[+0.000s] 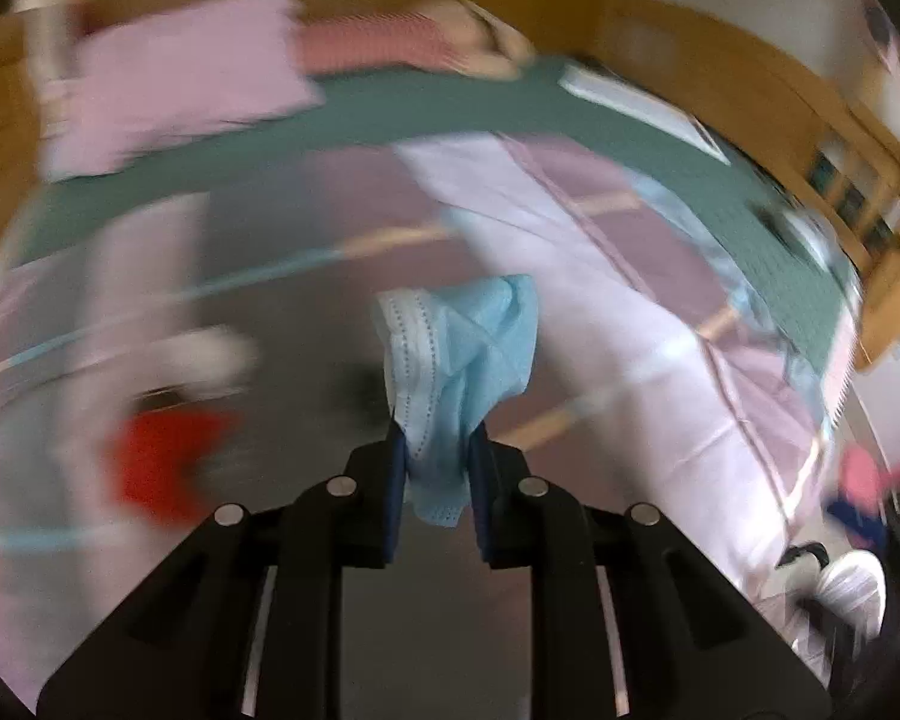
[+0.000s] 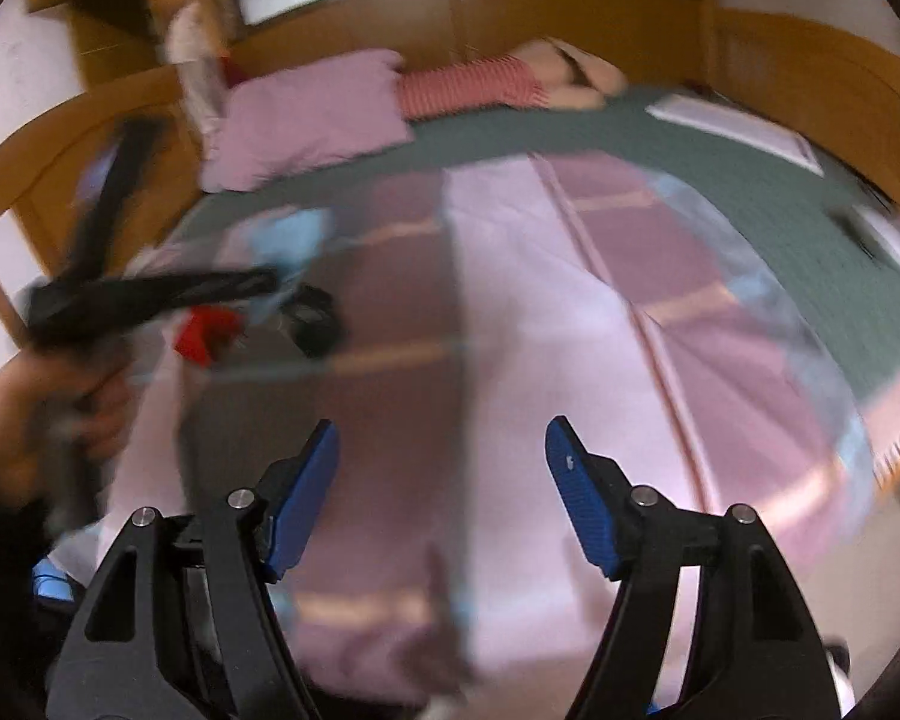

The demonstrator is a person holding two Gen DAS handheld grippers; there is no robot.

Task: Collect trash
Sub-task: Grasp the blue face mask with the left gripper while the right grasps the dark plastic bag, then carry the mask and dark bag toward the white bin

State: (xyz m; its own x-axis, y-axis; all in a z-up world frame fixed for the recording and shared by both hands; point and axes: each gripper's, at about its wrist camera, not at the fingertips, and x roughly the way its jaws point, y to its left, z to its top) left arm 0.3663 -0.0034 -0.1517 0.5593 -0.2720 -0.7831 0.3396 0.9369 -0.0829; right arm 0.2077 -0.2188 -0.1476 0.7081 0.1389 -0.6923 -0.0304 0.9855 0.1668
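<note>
1. Clearly, the left gripper is clamped on a crumpled light-blue face mask; both blue pads press into the cloth near its lower end.
2. Most of the mask bunches up beyond the fingertips, with a short end hanging back between the fingers.
3. Held this way, the mask is off the bed, above the pink and mauve quilt.
4. Seen from the right wrist, the left gripper is a dark blur at the left, gripped by a hand, with pale blue at its tip.
5. The right gripper stands wide apart with nothing between its blue pads; only the quilt shows past them.
6. A red item lies on the quilt at the left, with a black item just beside it; what either is I cannot tell through the blur.
7. A pink pillow and a red-striped cushion lie at the head of the bed, on a green sheet.
8. A white, flat item rests on the sheet at the far right.
9. A wooden bed frame runs round the far side.
</note>
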